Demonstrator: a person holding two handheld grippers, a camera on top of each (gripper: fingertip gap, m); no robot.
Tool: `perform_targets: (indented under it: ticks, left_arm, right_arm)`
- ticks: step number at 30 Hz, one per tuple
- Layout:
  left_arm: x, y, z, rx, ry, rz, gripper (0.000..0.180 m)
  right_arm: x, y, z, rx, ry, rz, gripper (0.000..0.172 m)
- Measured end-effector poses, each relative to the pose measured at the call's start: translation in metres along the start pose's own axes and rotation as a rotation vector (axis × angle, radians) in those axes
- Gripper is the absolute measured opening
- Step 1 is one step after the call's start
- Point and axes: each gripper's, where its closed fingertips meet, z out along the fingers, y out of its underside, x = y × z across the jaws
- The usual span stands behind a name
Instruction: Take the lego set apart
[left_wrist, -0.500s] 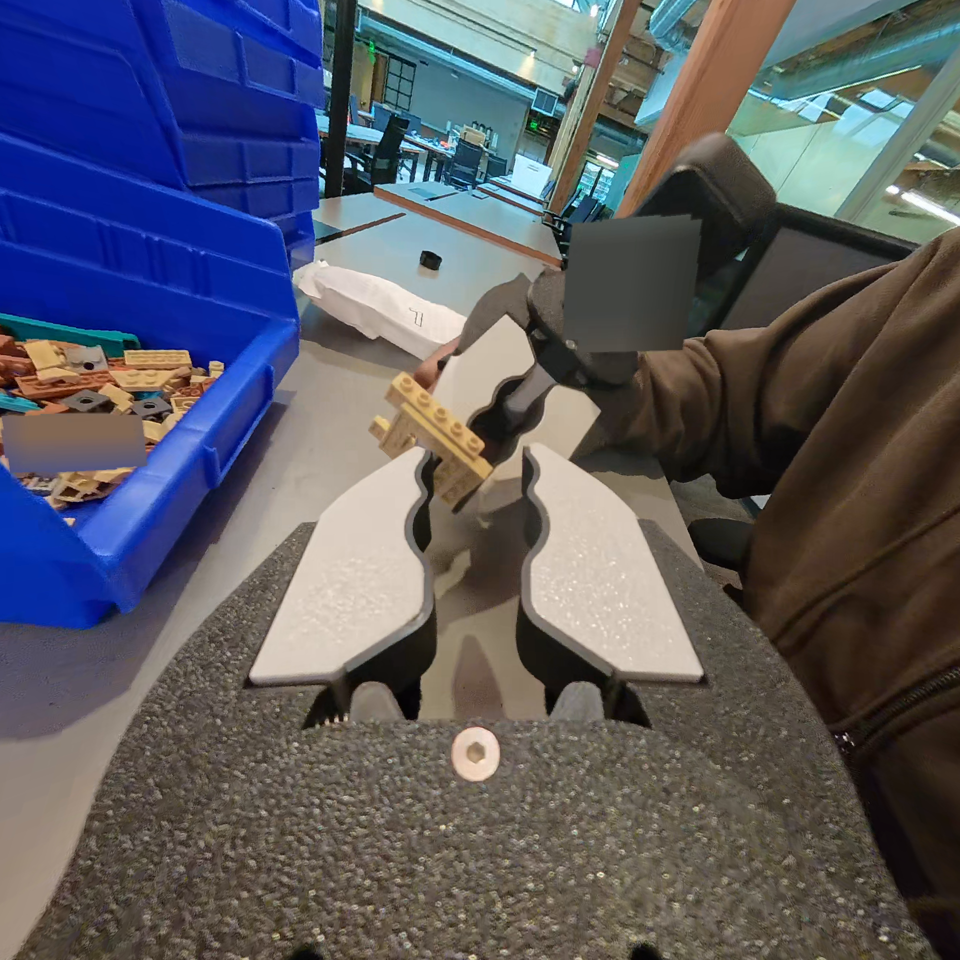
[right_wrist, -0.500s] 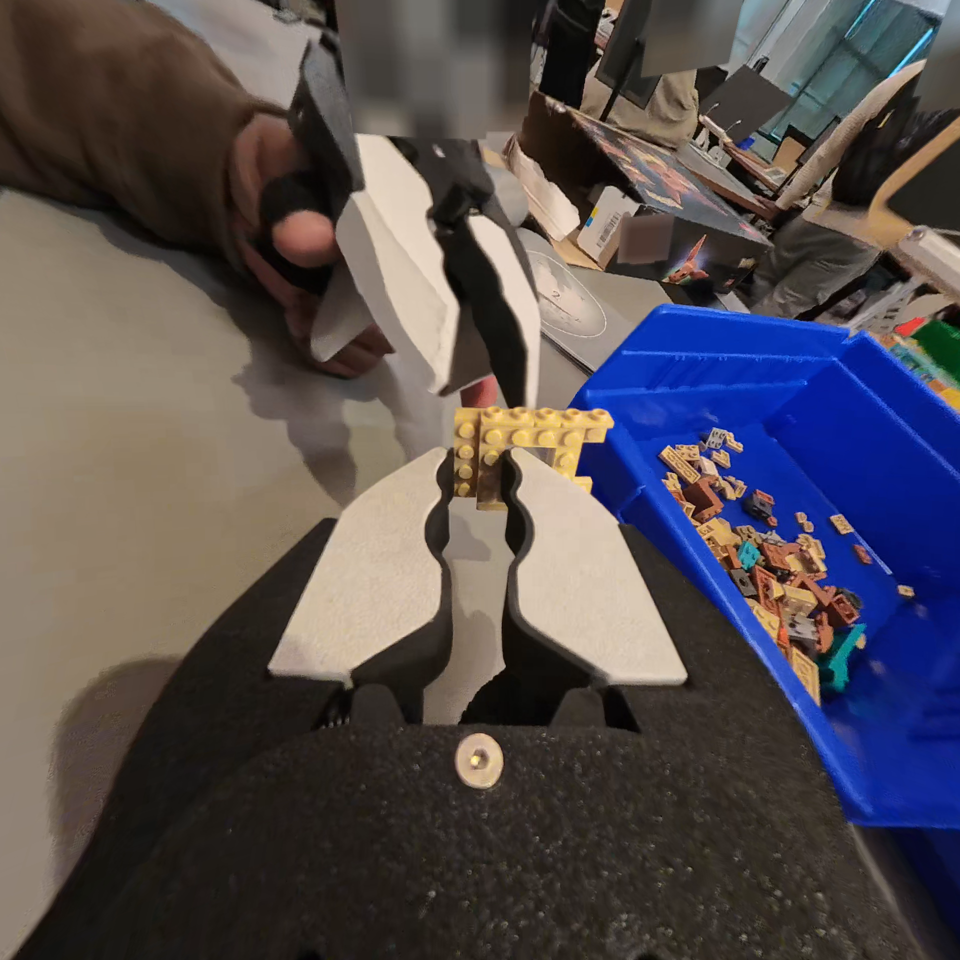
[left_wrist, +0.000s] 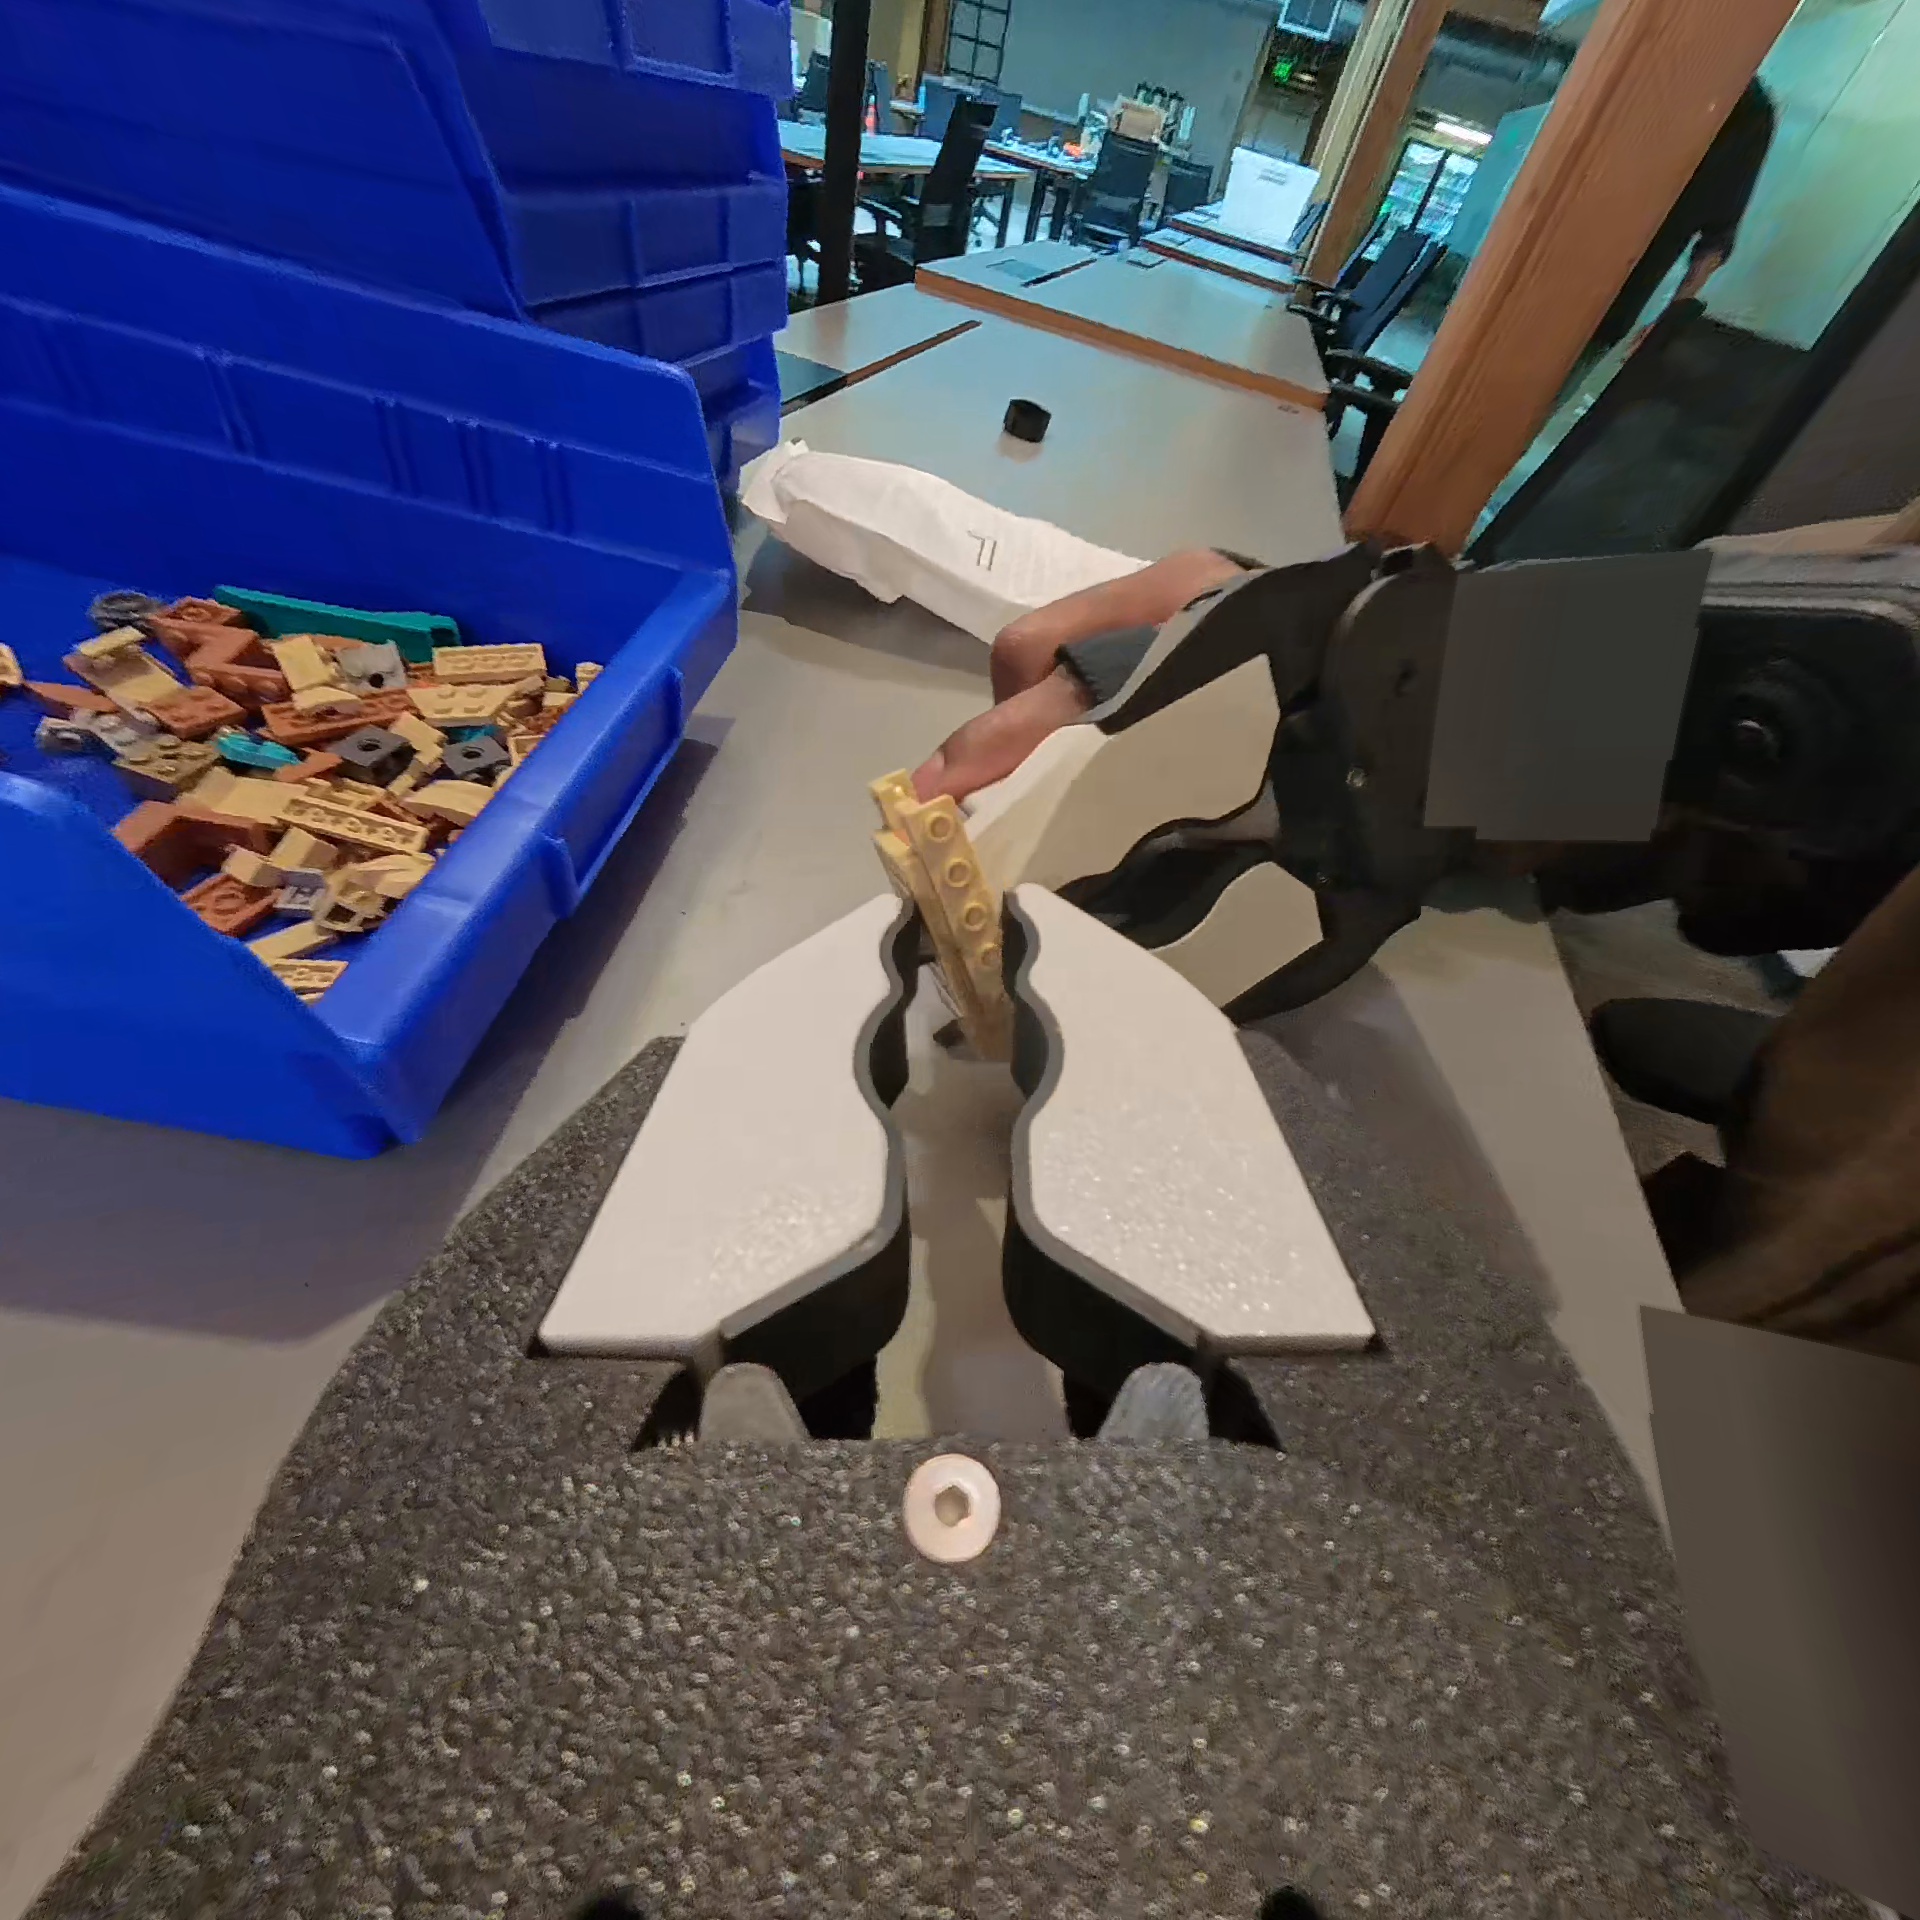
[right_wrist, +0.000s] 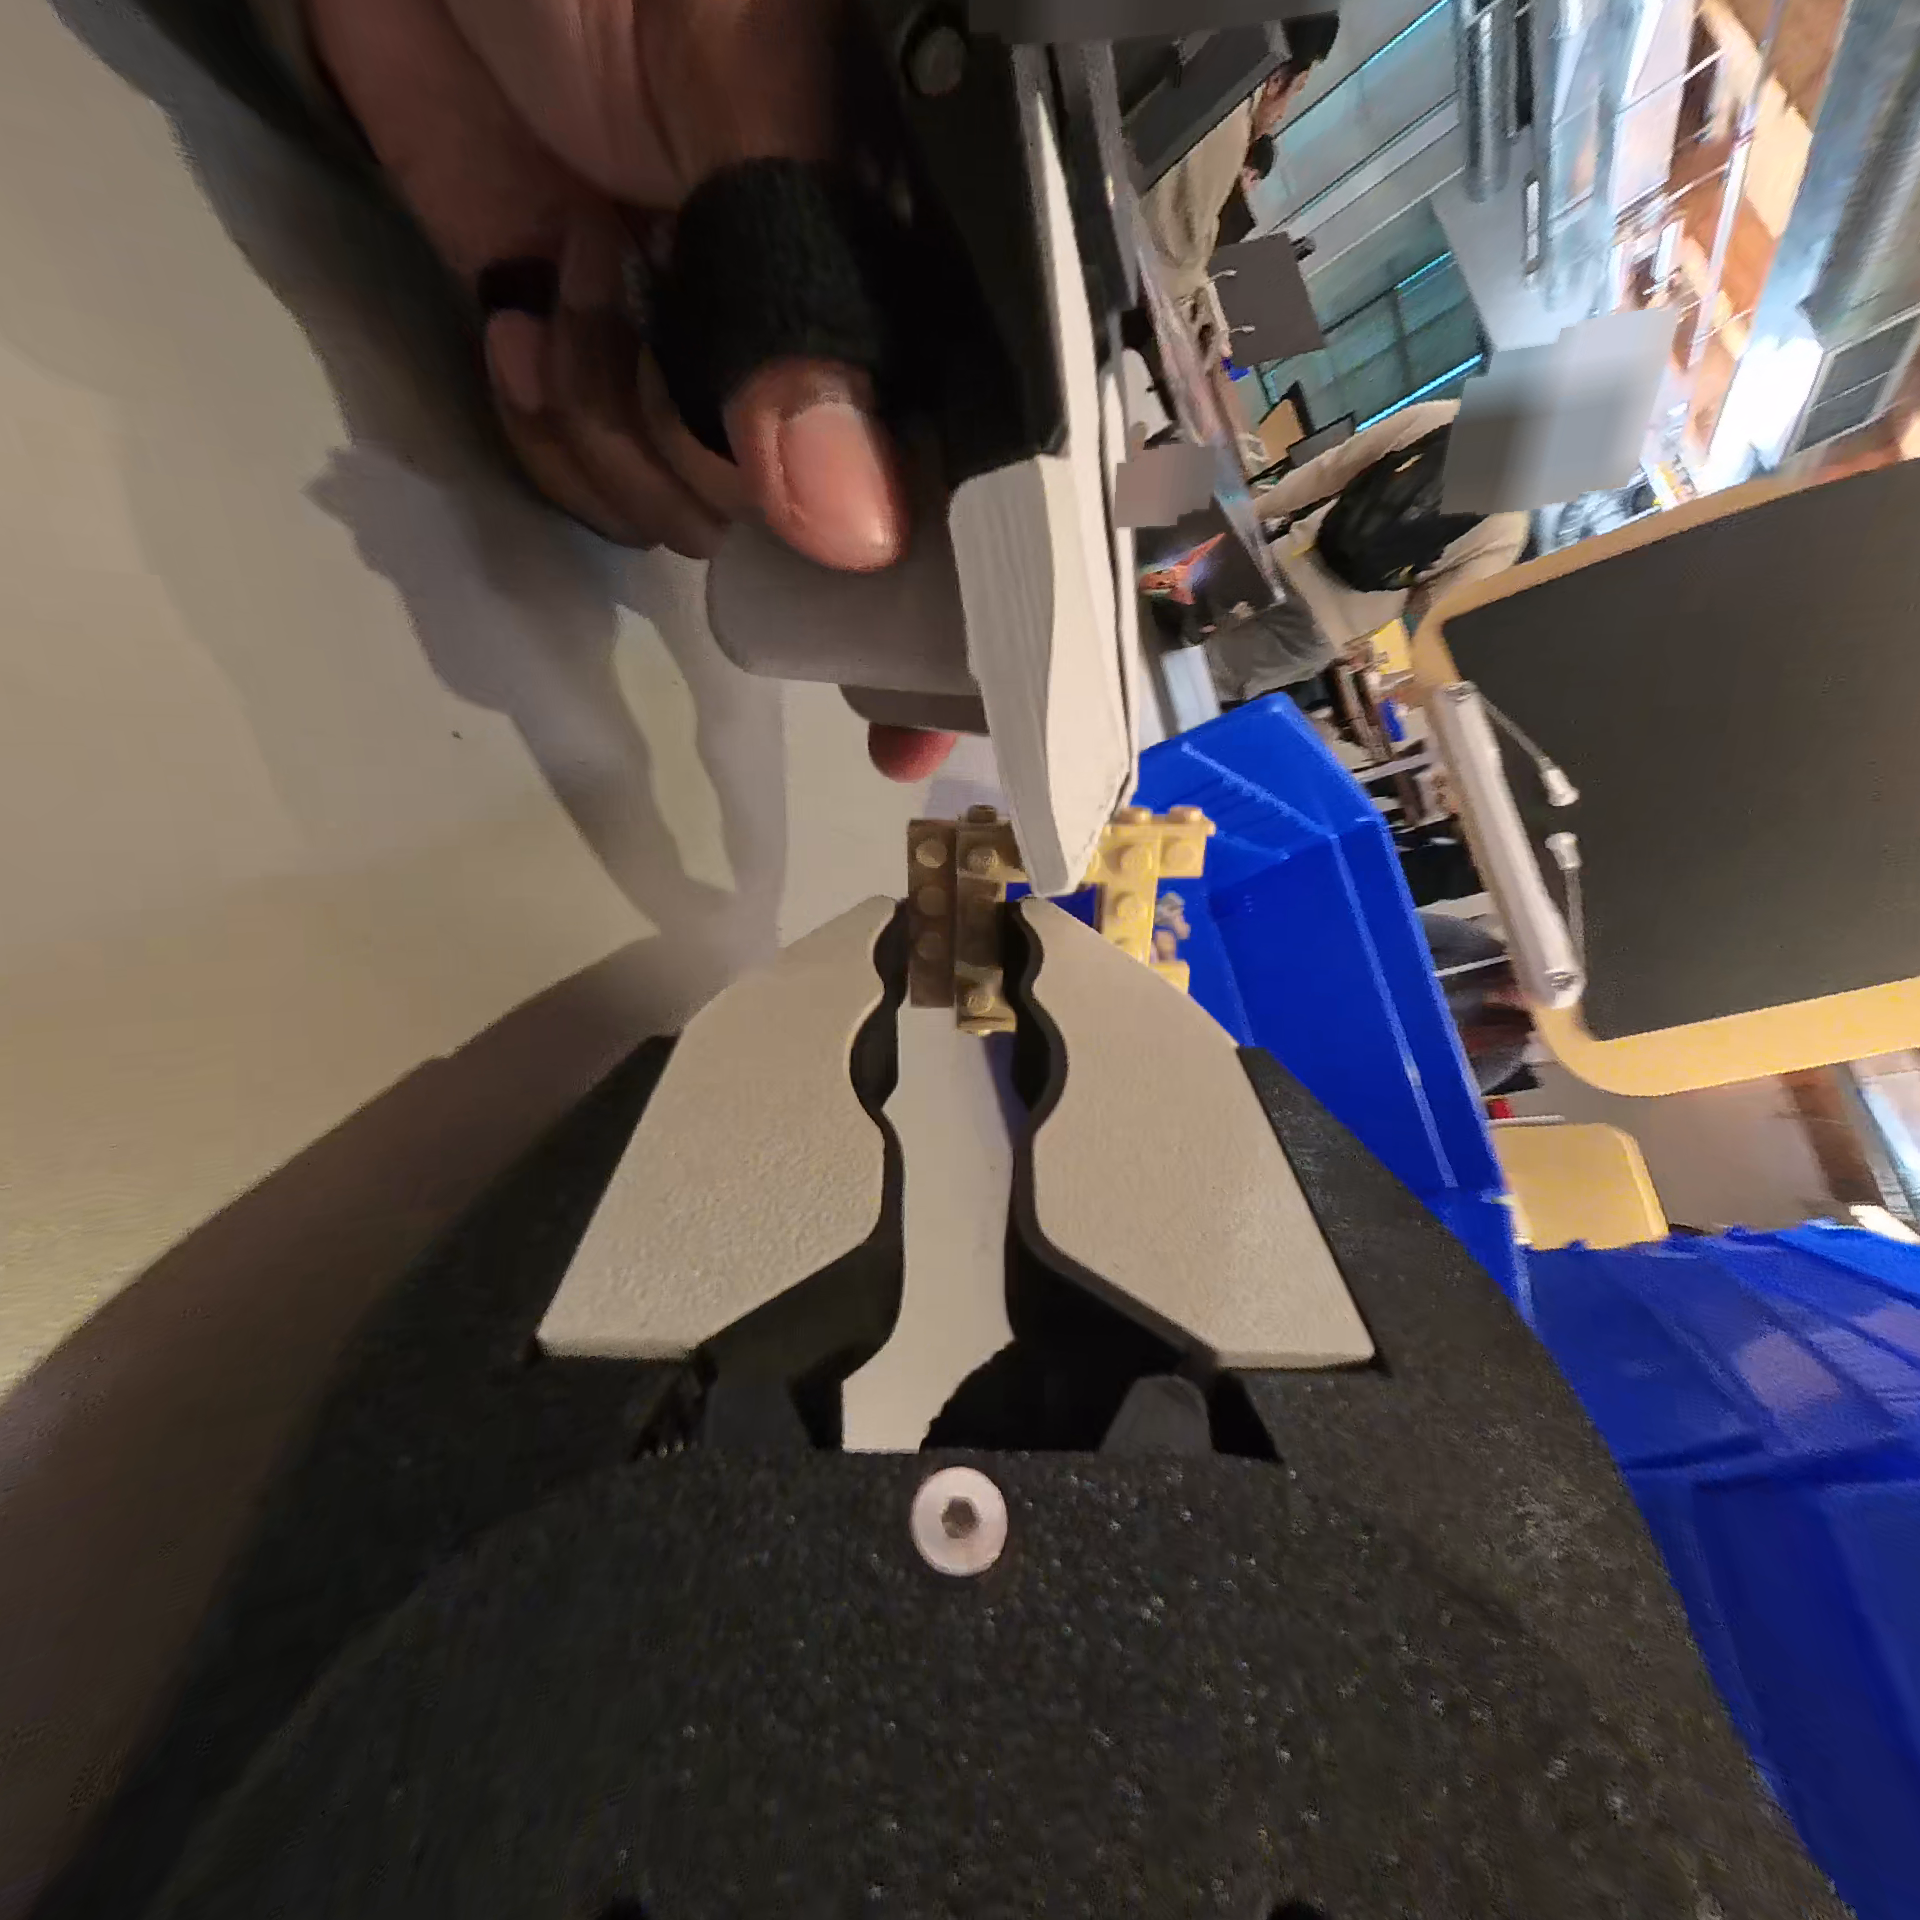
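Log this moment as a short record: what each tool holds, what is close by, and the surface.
left tool: closed on the tan brick assembly, which stands tilted between its fingers
right tool: closed on the same assembly
fingertip: touching the assembly's top end
nearby: blue bin of loose bricks, more blue bins stacked behind
surface: grey table

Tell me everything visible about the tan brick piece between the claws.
The tan brick piece is several thin, studded plastic plates pressed together: long strips joined by a crossbar, with another leg off to one side. It stands nearly upright, leaning slightly, between the tips of the left claw. The right claw grips one leg. A fingertip rests against its top end.
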Motion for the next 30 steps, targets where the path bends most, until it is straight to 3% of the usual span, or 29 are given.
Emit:
perform_targets:
  ticks: [5,11,20,27,30]
  left_arm:
    - [-0.016,-0.004,-0.008,0.033,-0.097,0.017,0.013]
    - [-0.010,-0.001,-0.004,0.002,-0.102,0.083,0.013]
    - [0.002,0.002,0.002,-0.017,-0.081,0.149,0.013]
    - [-0.006,0.007,0.003,-0.063,-0.188,0.253,0.013]
    - [-0.010,0.008,0.003,-0.067,-0.189,0.179,0.011]
  right_arm:
    - [0.017,-0.004,-0.011,0.058,0.100,-0.048,0.015]
    - [0.037,-0.004,-0.014,0.035,0.236,-0.091,0.014]
    - [0.029,0.001,-0.004,-0.028,0.240,-0.162,0.008]
    - [0.028,0.007,-0.001,-0.077,0.229,-0.141,0.008]
    - [0.028,0.007,0.000,-0.114,0.261,-0.210,0.008]
